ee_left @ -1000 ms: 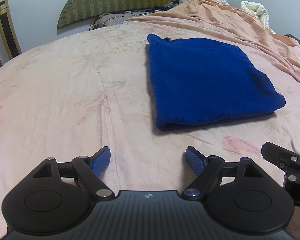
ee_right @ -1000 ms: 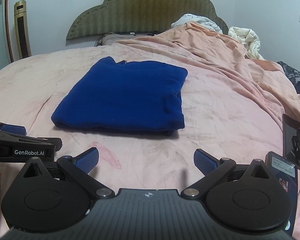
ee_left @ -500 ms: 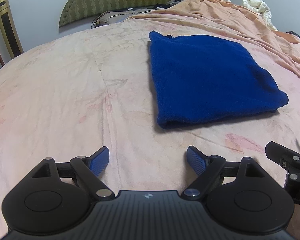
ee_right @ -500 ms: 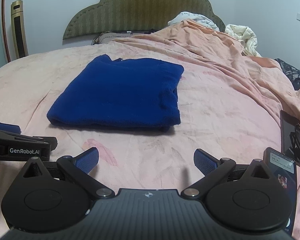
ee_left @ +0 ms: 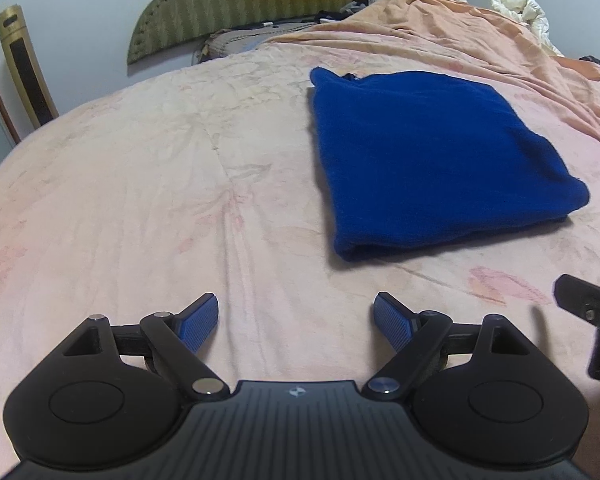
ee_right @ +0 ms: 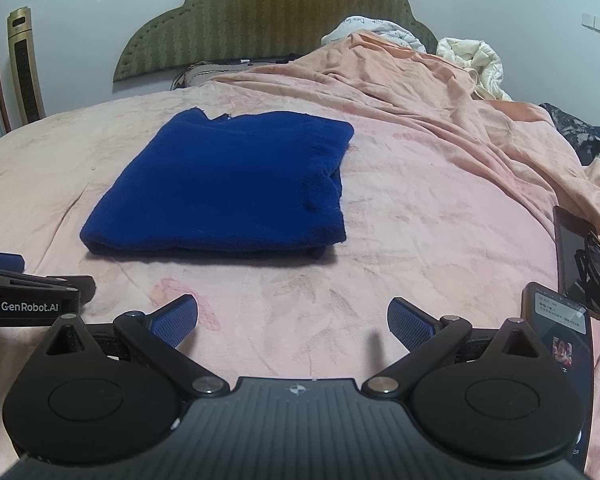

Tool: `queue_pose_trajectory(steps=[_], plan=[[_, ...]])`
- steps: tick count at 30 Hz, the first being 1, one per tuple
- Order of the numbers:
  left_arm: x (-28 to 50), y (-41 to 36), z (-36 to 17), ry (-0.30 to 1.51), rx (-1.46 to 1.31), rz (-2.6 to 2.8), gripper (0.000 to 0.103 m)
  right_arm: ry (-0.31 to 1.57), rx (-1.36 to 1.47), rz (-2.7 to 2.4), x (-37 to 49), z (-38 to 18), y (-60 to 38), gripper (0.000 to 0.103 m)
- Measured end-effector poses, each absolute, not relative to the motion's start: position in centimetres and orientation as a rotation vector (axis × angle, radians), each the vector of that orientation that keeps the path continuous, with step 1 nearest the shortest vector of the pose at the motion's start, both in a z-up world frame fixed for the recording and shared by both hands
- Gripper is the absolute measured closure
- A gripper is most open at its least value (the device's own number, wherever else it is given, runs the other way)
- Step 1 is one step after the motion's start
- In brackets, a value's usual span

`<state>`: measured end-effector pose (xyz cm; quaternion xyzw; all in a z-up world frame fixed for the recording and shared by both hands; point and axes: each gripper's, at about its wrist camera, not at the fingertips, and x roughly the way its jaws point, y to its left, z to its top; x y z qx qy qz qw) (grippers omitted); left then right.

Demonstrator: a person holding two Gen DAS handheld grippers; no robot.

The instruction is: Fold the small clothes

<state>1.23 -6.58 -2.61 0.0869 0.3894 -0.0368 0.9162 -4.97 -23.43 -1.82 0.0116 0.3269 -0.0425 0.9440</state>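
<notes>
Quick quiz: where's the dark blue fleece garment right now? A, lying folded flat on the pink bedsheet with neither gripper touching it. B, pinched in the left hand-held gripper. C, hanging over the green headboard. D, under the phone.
A: the dark blue fleece garment lies folded on the pink bedsheet, while the left hand-held gripper and right hand-held gripper sit open short of it.

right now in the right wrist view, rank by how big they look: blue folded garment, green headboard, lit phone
1. green headboard and blue folded garment: they look about alike, and the headboard is farther away, so unranked.
2. lit phone, partly cut off.
</notes>
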Motion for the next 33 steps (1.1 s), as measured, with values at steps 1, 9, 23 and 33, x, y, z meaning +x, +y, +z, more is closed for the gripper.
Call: queue_pose_trajectory(steps=[1,9,23,33], plan=[[1.26,-6.51,-2.58,0.8,0.18,-0.074,0.018,0.665,0.025,-0.087,-4.99,-1.81,-23.46,0.0],[1.39,-5.86,-2.59,0.816,0.164,-0.065,0.018,0.651,0.03,-0.075,-5.03,-1.62,-23.55,0.0],[1.44,-5.77,-2.59,0.819,0.168,-0.062,0.018,0.64,0.037,-0.052,-4.95,-1.34,-23.14,0.0],[1.41,-5.64,-2.87,0.827,0.164,-0.064,0.017,0.641,0.057,-0.039,-4.89,-1.47,-23.07,0.0]])
